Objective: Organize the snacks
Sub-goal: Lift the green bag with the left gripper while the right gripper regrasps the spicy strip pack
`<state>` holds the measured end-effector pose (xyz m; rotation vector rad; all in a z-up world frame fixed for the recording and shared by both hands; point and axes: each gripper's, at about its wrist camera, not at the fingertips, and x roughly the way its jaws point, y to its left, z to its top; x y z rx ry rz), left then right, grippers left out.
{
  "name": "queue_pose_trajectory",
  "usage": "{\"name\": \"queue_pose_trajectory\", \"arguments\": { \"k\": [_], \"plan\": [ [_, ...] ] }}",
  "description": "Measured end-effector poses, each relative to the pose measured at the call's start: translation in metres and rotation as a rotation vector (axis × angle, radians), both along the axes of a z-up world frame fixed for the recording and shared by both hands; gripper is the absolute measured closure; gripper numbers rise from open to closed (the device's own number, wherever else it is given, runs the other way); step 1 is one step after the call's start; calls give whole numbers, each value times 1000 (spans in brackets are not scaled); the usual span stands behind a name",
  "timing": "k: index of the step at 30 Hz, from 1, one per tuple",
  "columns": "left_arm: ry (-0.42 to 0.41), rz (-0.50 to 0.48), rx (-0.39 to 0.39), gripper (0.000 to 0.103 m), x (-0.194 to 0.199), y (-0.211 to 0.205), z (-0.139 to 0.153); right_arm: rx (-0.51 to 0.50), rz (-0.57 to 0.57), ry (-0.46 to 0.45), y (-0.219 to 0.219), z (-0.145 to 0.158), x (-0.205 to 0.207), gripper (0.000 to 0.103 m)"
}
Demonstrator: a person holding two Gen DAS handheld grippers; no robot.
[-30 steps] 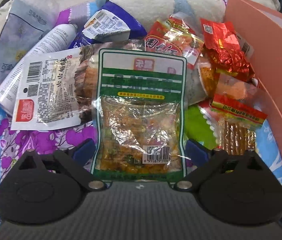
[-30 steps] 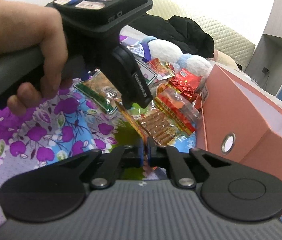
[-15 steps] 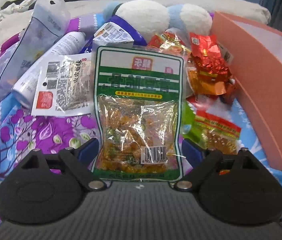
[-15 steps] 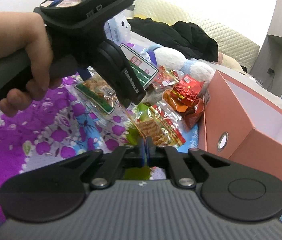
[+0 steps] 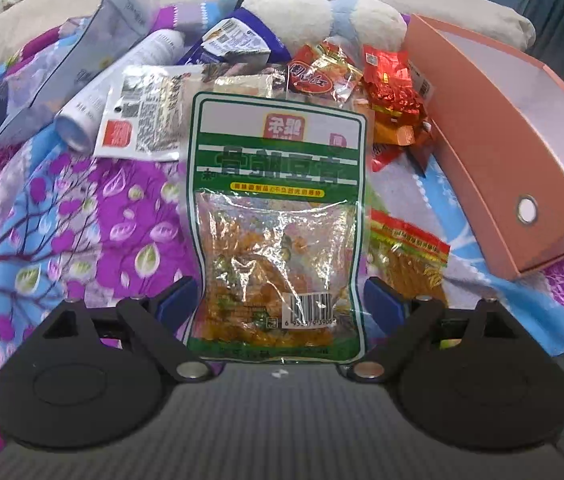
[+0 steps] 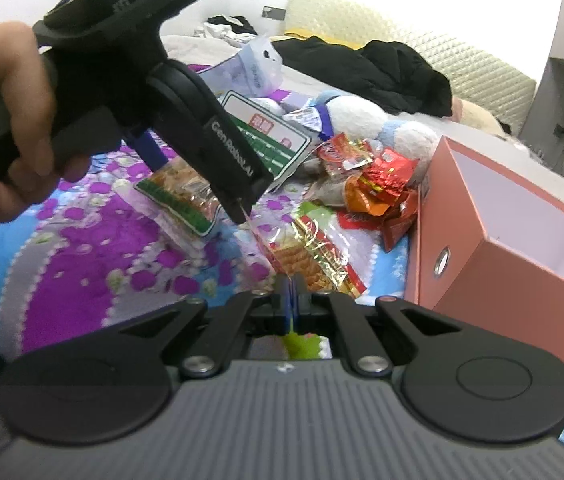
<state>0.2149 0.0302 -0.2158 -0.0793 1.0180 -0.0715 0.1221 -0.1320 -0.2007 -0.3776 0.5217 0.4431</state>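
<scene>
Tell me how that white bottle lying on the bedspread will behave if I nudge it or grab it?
The white bottle lies on its side on the soft bedspread, so it will probably roll when nudged. Its round, smooth body may slip between fingers. A grey pouch leans beside it and a printed packet overlaps it, so both may shift.

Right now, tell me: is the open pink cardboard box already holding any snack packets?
No, the pink cardboard box shows only bare white inside walls and floor where visible.
</scene>
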Motion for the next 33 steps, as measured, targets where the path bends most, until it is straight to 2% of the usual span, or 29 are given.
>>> {"name": "queue_pose_trajectory", "arguments": {
  "k": [7,10,16,17,18,19,20,21,22,28,33],
  "plan": [
    [53,25,-37,10,-26,0,5,11,30,56,-6,5,-24,99],
    [55,18,-33,10,-33,-3,4,23,22,98,-11,5,-26,96],
    [69,57,-77,10,-34,6,-3,37,14,162,-12,-3,-22,95],
    [66,62,-90,10,-35,9,-4,41,16,163,-11,-4,-22,92],
    [62,64,-99,10,-36,10,-4,42,12,164,-10,-4,-22,81],
    [55,66,-106,10,-37,12,-4,51,17,171,-10,-3,-23,63],
    [52,70,-108,10,-38,13,-4,68,23,180,-11,-2,-23,53],
    [50,75,-109,10,-39,15,-5,88,25,185,-12,-1,-23,32],
    [48,79,-111,10,-40,17,-5,106,21,185,-13,1,-23,18],
    [39,113,-150,10,-48,28,-9,190,-45,151,-17,10,-20,17],
    [26,127,-155,10,-55,29,-13,253,-188,150,-25,6,-1,17]
  ]
}}
